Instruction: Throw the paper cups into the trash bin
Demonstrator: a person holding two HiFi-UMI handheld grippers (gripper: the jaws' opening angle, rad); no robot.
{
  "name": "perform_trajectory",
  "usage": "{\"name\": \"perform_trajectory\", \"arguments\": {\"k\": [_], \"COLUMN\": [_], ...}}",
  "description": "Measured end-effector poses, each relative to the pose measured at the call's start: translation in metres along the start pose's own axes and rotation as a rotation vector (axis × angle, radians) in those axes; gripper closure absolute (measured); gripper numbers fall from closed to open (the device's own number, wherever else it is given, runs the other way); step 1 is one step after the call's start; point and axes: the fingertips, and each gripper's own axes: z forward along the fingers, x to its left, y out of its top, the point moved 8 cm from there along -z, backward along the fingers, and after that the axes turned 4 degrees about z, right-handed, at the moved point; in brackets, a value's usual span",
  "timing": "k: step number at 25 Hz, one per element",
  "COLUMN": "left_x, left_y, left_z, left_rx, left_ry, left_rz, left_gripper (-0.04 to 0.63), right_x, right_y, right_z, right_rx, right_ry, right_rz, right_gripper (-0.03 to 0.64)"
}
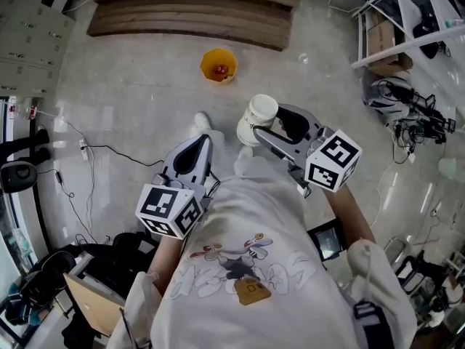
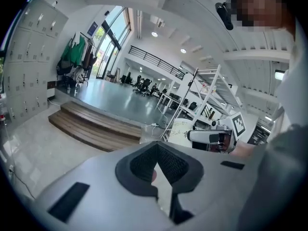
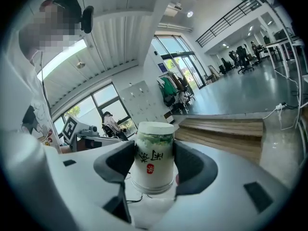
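Observation:
A white paper cup (image 1: 260, 115) with green print and dark characters sits upright between the pads of my right gripper (image 1: 264, 128), which is shut on its sides. In the right gripper view the cup (image 3: 154, 153) fills the gap between the pads of that gripper (image 3: 154, 166). An orange trash bin (image 1: 219, 65) stands on the floor ahead, beyond the cup, with something red inside. My left gripper (image 1: 197, 148) hangs lower left of the cup, shut with nothing in it (image 2: 158, 171). From the left gripper view the held cup (image 2: 182, 131) shows off to the right.
Wooden steps (image 1: 196, 9) run across behind the bin. A metal rack (image 1: 392, 35) and a pile of gear (image 1: 396, 97) stand at the right. Cables (image 1: 109, 151) trail over the floor at the left. A white shoe tip (image 1: 202, 121) shows below the bin.

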Motion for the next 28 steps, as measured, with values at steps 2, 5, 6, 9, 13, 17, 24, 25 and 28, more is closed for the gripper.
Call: {"name": "perform_trajectory", "arguments": {"k": [2,5,6,9,13,17,24,25,28], "left_x": [0.018,0.052,0.064,0.107,0.175,0.230,0.268,0.270,0.273], "left_y": [0.010,0.030,0.038,0.066,0.108,0.143,0.164,0.165,0.173], "left_z": [0.012,0.035,0.043,0.063,0.086,0.100,0.134,0.137,0.142], "left_rx": [-0.004,-0.004,-0.004,-0.005,-0.010,0.003,0.056,0.060,0.054], "left_ry": [-0.007,-0.022,-0.027,-0.037,-0.051,-0.106,-0.166,-0.169,-0.180], "left_rz": [-0.010,-0.022,-0.027,-0.037,-0.051,-0.072,-0.087,-0.091,-0.095], "left_gripper": [0.589,0.589,0.589,0.589,0.589,0.589,0.589,0.589,0.589], "right_x": [-0.011,-0.028,-0.035,-0.054,-0.082,-0.087,-0.102,-0.105,-0.109], "right_y": [0.011,0.032,0.040,0.065,0.098,0.125,0.143,0.145,0.158], "right_z": [0.017,0.048,0.060,0.098,0.156,0.207,0.242,0.244,0.251], "right_rx": [0.009,0.030,0.038,0.068,0.100,0.111,0.122,0.121,0.116], "right_ry": [-0.010,-0.018,-0.023,-0.030,-0.065,-0.094,-0.127,-0.131,-0.127], "right_rz": [0.000,-0.007,-0.008,-0.010,0.001,0.008,0.034,0.042,0.045], "right_gripper": [0.354,0.354,0.354,0.354,0.354,0.354,0.354,0.354,0.354]}}
